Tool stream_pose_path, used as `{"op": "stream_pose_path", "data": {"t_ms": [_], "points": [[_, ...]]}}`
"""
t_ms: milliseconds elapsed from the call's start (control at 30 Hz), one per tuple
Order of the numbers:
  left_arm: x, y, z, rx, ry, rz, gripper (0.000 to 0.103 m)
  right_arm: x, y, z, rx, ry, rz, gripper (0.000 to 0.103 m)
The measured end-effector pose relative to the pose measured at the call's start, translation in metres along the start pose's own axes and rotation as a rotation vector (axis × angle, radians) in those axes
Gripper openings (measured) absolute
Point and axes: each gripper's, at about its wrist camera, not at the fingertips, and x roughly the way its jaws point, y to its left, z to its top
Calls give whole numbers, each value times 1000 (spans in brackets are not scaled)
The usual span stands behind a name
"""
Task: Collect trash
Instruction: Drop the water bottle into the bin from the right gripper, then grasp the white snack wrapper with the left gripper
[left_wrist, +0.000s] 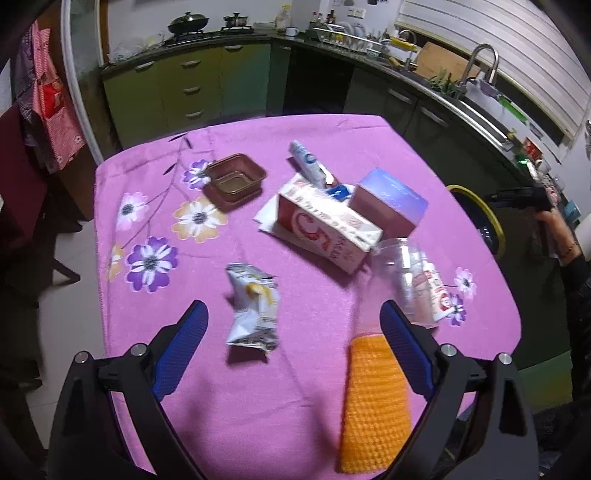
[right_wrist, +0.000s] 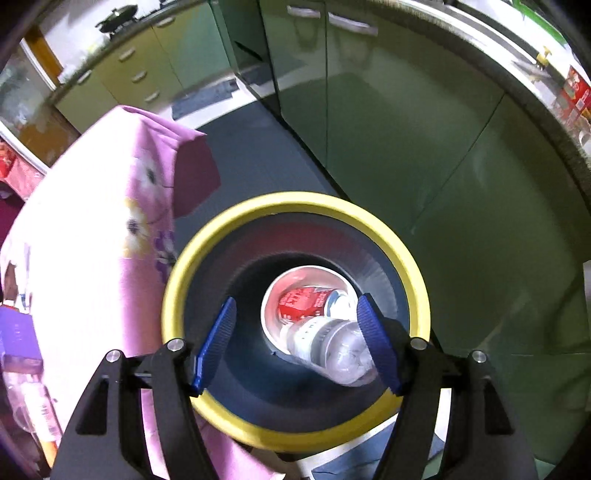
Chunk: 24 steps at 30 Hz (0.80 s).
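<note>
Clear plastic bottle (right_wrist: 332, 347) lies in the yellow-rimmed bin (right_wrist: 295, 201), just under the wide, empty right claw (right_wrist: 297, 341). Left claw (left_wrist: 293, 349) hangs wide over the crumpled wrapper (left_wrist: 253, 306) on the worktop (left_wrist: 295, 398); closing carelessly could snag the pink cloth.

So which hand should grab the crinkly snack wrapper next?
Left, probably. The left gripper hangs over the table with open jaws, and the snack wrapper lies right between them. The right gripper is off over the yellow-rimmed bin, away from the table.
</note>
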Motion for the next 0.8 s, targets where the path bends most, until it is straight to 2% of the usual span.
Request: {"op": "stream_pose_path", "data": {"t_ms": [133, 300, 567, 800], "points": [[12, 23, -3, -37, 47, 38, 89, -19, 10, -12, -20, -50, 49, 68], [38, 36, -9, -59, 112, 3, 89, -36, 29, -26, -63, -58, 77, 68], [80, 20, 2, 60, 161, 37, 88, -36, 53, -36, -119, -36, 96, 68], [111, 22, 8, 61, 265, 36, 64, -32, 63, -39, -139, -20, 97, 68]]}}
